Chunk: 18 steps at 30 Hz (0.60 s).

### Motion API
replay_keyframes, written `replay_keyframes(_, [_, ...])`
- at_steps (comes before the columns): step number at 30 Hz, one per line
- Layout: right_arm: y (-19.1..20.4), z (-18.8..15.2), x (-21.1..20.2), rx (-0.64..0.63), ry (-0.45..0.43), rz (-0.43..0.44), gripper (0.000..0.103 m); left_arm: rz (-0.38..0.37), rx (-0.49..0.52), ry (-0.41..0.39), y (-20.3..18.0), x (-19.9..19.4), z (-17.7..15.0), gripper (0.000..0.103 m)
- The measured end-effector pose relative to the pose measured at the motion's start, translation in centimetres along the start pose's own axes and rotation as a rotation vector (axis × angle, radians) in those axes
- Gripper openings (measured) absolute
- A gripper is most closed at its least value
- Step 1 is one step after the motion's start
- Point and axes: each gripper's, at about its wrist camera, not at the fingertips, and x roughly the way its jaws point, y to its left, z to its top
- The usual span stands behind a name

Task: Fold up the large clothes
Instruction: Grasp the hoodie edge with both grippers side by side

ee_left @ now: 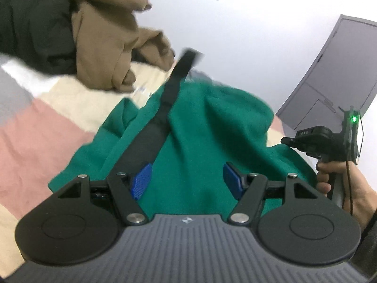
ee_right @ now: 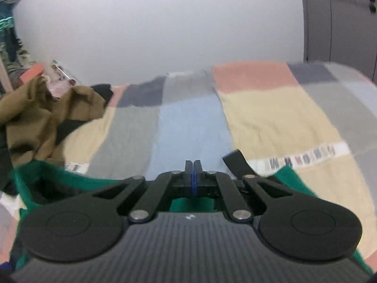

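A green garment (ee_left: pixel 200 129) with a black strap (ee_left: pixel 165 99) lies bunched on the patchwork bedspread (ee_left: pixel 35 136). My left gripper (ee_left: pixel 187 179) is open just above it, blue pads (ee_left: pixel 141 180) apart, holding nothing. The right gripper's body (ee_left: pixel 329 141), in a hand, shows at the right of the left wrist view. In the right wrist view my right gripper (ee_right: pixel 193 165) is shut with its pads together; the green garment (ee_right: pixel 59 184) lies under and beside it, and a black strap (ee_right: pixel 235 162) sticks up at its right. I cannot tell whether it pinches cloth.
A brown garment (ee_left: pixel 106 42) and a black garment (ee_left: pixel 35 30) are piled at the bed's far left; the brown one also shows in the right wrist view (ee_right: pixel 47 113). A white wall and a grey door (ee_left: pixel 334 75) stand behind. The bedspread (ee_right: pixel 271 118) stretches ahead.
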Motion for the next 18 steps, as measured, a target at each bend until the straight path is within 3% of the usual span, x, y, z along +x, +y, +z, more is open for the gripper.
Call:
replay_keyframes(8, [-2.8,-2.0,2.9,0.135,0.060,0.057,0.006,0.001,-0.012,0.017,1.0,1.6,-0.3,0.072])
replay_keyframes(9, [-3.0,-1.8,2.5,0.149,0.052,0.080,0.012,-0.002,-0.018,0.017,1.0,1.6,-0.3,0.072])
replay_keyframes(11, [-3.5,-1.2,1.5,0.158,0.038,0.108,0.042,-0.006,-0.026,0.019,1.2,1.7,-0.2,0.072])
replay_keyframes(12, [-3.7,-0.9,1.0,0.158,0.027,0.116,0.062,-0.008,-0.029,0.018,1.2,1.7,-0.2,0.072])
replay_keyframes(13, [-4.1,-0.6,0.2,0.155,0.001,0.120,0.067,-0.010,-0.034,0.018,1.2,1.6,-0.2,0.072])
replay_keyframes(16, [-5.6,0.7,-1.1,0.152,-0.051,0.089,0.065,-0.017,-0.047,0.014,1.3,1.3,-0.3,0.072])
replay_keyframes(18, [-7.2,1.0,-0.9,0.180,-0.029,0.009,0.066,-0.017,-0.041,0.010,1.3,1.3,-0.5,0.072])
